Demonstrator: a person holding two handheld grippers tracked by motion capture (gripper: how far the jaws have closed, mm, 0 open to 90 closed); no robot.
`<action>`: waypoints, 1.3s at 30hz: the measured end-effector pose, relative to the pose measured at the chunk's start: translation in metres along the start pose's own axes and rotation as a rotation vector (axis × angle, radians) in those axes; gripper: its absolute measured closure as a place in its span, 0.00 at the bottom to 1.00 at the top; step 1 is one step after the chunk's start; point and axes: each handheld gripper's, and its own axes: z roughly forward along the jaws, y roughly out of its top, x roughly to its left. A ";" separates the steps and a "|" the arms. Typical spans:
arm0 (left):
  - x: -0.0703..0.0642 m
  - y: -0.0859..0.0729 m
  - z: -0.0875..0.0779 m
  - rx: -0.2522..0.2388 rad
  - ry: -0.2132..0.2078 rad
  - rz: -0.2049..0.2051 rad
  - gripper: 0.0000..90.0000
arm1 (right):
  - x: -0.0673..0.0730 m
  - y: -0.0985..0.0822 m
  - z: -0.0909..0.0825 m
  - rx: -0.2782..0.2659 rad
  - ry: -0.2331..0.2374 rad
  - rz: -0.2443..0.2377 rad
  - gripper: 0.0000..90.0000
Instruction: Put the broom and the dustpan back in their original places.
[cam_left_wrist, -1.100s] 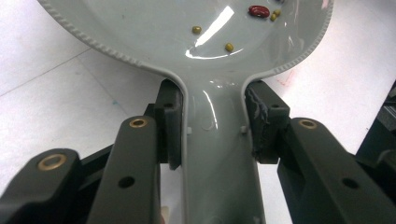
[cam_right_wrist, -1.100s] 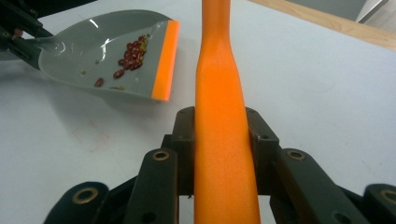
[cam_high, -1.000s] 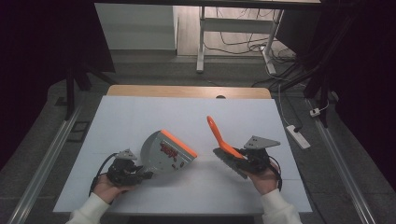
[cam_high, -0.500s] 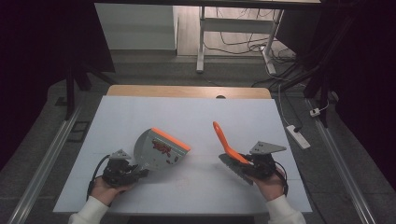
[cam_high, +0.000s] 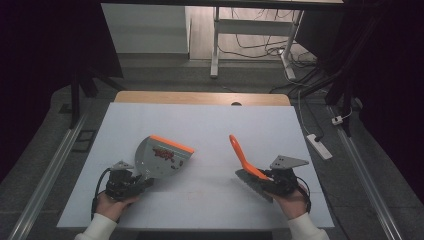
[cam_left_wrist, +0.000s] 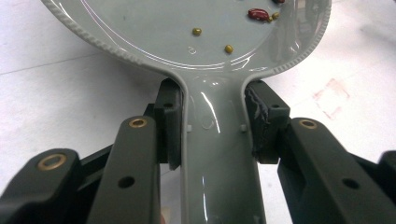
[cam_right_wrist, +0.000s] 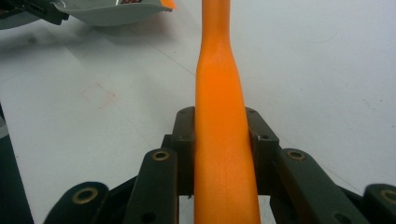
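A grey dustpan (cam_high: 162, 156) with an orange front lip hangs tilted over the left part of the white table (cam_high: 210, 125). My left gripper (cam_high: 141, 181) is shut on its handle. In the left gripper view both pads (cam_left_wrist: 169, 122) press the handle's sides, and a red bean (cam_left_wrist: 258, 14) and small yellow-green beans (cam_left_wrist: 197, 31) lie in the dustpan's (cam_left_wrist: 154, 28) pan. At the right, my right gripper (cam_high: 269, 177) is shut on a brush with an orange handle (cam_high: 239, 150) and grey bristles (cam_high: 251, 182). The orange handle (cam_right_wrist: 219, 93) runs up between the right gripper's (cam_right_wrist: 219, 128) jaws.
A wooden strip (cam_high: 200, 97) borders the table's far edge. A white power strip (cam_high: 318, 146) lies on the floor at the right, and a metal stand (cam_high: 216, 45) rises beyond the table. A faint red square mark (cam_right_wrist: 98, 95) is on the table sheet.
Both grippers have drawn back toward the near edge and slightly apart. The dustpan went left, the brush right and lower.
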 end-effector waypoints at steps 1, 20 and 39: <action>0.000 0.000 0.000 -0.002 0.008 -0.007 0.68 | 0.000 0.000 0.000 0.000 0.000 0.003 0.78; 0.006 -0.010 -0.004 -0.052 0.126 -0.138 0.68 | 0.001 -0.001 0.000 0.015 0.006 0.015 0.78; 0.009 -0.011 0.005 -0.049 0.178 -0.203 0.68 | -0.011 -0.009 0.012 0.075 -0.005 0.071 0.78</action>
